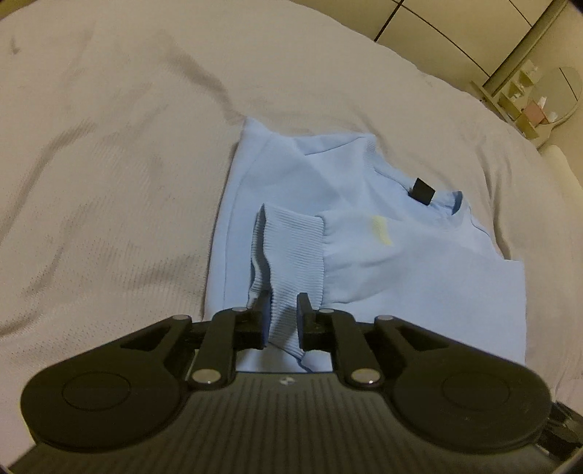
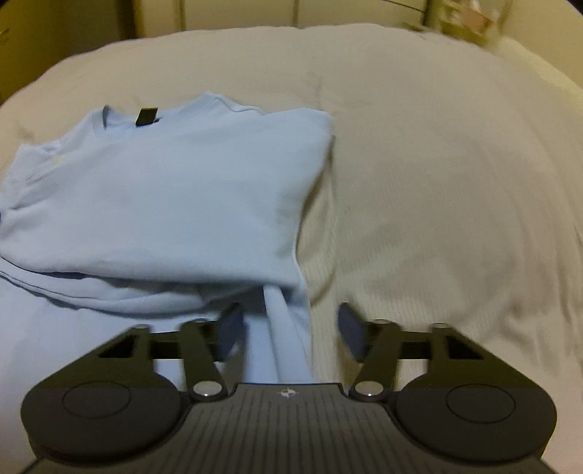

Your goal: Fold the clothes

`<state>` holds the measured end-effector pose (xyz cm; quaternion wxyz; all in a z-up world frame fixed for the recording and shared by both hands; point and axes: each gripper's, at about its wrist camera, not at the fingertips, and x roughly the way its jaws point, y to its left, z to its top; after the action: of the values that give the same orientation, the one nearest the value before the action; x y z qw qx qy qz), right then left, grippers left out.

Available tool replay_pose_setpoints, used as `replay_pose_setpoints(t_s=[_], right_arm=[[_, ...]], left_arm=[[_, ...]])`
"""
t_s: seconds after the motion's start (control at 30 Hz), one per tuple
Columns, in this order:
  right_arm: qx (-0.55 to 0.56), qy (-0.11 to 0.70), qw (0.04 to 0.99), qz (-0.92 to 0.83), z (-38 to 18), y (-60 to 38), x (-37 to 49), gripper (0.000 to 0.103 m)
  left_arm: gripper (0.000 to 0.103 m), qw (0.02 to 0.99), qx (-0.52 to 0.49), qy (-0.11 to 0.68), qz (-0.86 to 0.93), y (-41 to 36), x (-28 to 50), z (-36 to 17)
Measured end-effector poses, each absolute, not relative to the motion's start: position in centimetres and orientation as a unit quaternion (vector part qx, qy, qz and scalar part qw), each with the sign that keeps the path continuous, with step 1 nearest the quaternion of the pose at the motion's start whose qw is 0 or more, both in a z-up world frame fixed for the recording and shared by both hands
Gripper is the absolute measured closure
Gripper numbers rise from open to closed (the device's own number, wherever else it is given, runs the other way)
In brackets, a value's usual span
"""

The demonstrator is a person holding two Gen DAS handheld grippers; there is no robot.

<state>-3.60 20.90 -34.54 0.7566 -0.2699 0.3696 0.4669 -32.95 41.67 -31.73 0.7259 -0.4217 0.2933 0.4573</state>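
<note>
A light blue sweatshirt (image 1: 364,218) lies partly folded on a beige bed cover (image 1: 109,146), with a black neck label (image 1: 422,190) showing at the collar. One sleeve is folded across the body, and its ribbed cuff (image 1: 291,248) runs back between the fingers of my left gripper (image 1: 284,310), which is shut on it. In the right wrist view the sweatshirt (image 2: 164,189) fills the left half, its label (image 2: 147,116) at the far edge. My right gripper (image 2: 289,324) stands open, fingers wide, over the garment's near right edge and a fold of cloth.
The bed cover (image 2: 437,164) spreads wide and wrinkled to the right of the garment and to its left in the left wrist view. A dressing table with an oval mirror (image 1: 557,94) stands past the bed's far right corner. Cupboard panels (image 1: 419,22) line the back.
</note>
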Motion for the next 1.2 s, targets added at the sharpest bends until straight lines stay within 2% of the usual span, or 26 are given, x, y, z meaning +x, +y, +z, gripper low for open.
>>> replay_pose_setpoints(t_s=[0.03, 0.07, 0.13, 0.23, 0.3, 0.37, 0.43, 0.5, 0.53, 0.57, 0.6, 0.63, 0.73, 0.8, 0.87, 0.93, 1.0, 1.03, 1.2], right_arm=[[-0.271, 0.361, 0.767, 0.456, -34.7, 21.0, -3.0, 0.071], [-0.266, 0.375, 0.772, 0.438, -35.0, 20.7, -2.1, 0.067], [-0.227, 0.426, 0.774, 0.41, -35.9, 19.6, 0.0, 0.063], [-0.218, 0.441, 0.765, 0.415, -36.0, 18.8, 0.2, 0.063], [-0.246, 0.425, 0.759, 0.428, -35.5, 18.8, -0.5, 0.061], [-0.276, 0.397, 0.756, 0.44, -35.0, 18.8, -1.3, 0.055], [-0.311, 0.361, 0.753, 0.454, -35.0, 19.1, -2.3, 0.054], [-0.336, 0.324, 0.75, 0.468, -34.9, 19.3, -3.2, 0.056], [-0.346, 0.305, 0.749, 0.475, -34.8, 19.4, -3.6, 0.071], [-0.355, 0.285, 0.747, 0.484, -34.7, 19.4, -4.1, 0.084], [-0.362, 0.261, 0.744, 0.498, -34.2, 19.5, -4.5, 0.098], [-0.367, 0.241, 0.741, 0.508, -33.9, 19.5, -4.9, 0.098], [-0.375, 0.244, 0.743, 0.497, -34.4, 19.6, -4.8, 0.098], [-0.394, 0.278, 0.735, 0.477, -36.0, 20.1, -4.3, 0.099], [-0.401, 0.302, 0.724, 0.472, -36.7, 20.7, -4.0, 0.099], [-0.402, 0.308, 0.724, 0.469, -36.1, 20.9, -4.1, 0.087], [-0.376, 0.309, 0.737, 0.469, -34.5, 20.8, -4.1, 0.08], [-0.361, 0.309, 0.744, 0.469, -33.7, 20.7, -4.0, 0.073], [-0.251, 0.326, 0.768, 0.49, -30.8, 20.1, -2.7, 0.071]], left_arm=[[0.096, 0.73, -0.411, 0.299, 0.456, 41.6, -32.8, -31.5], [0.096, 0.734, -0.402, 0.305, 0.455, 41.7, -32.7, -31.2], [0.096, 0.734, -0.393, 0.317, 0.455, 41.6, -33.0, -31.1], [0.092, 0.723, -0.409, 0.318, 0.456, 41.6, -34.2, -31.3], [0.079, 0.718, -0.429, 0.306, 0.456, 41.3, -35.0, -31.3], [0.056, 0.714, -0.449, 0.291, 0.451, 41.0, -35.4, -31.5], [0.053, 0.712, -0.454, 0.291, 0.45, 40.9, -35.2, -31.8], [0.061, 0.713, -0.451, 0.296, 0.448, 40.9, -34.6, -32.1], [0.079, 0.717, -0.446, 0.297, 0.446, 41.0, -34.4, -32.1], [0.09, 0.722, -0.44, 0.296, 0.444, 40.9, -34.3, -31.9], [0.092, 0.73, -0.433, 0.291, 0.442, 40.8, -34.3, -31.5], [0.097, 0.738, -0.425, 0.286, 0.44, 40.7, -34.4, -31.0], [0.098, 0.754, -0.404, 0.282, 0.436, 40.0, -34.8, -30.1], [0.097, 0.74, -0.388, 0.322, 0.445, 39.9, -34.4, -30.9], [0.089, 0.719, -0.371, 0.37, 0.457, 39.9, -33.9, -32.0], [0.093, 0.711, -0.351, 0.392, 0.466, 39.7, -33.4, -32.1], [0.092, 0.716, -0.337, 0.381, 0.479, 39.4, -33.4, -30.8], [0.092, 0.721, -0.328, 0.37, 0.485, 39.1, -33.3, -29.9], [0.091, 0.777, -0.282, 0.333, 0.453, 37.6, -31.9, -26.9]])
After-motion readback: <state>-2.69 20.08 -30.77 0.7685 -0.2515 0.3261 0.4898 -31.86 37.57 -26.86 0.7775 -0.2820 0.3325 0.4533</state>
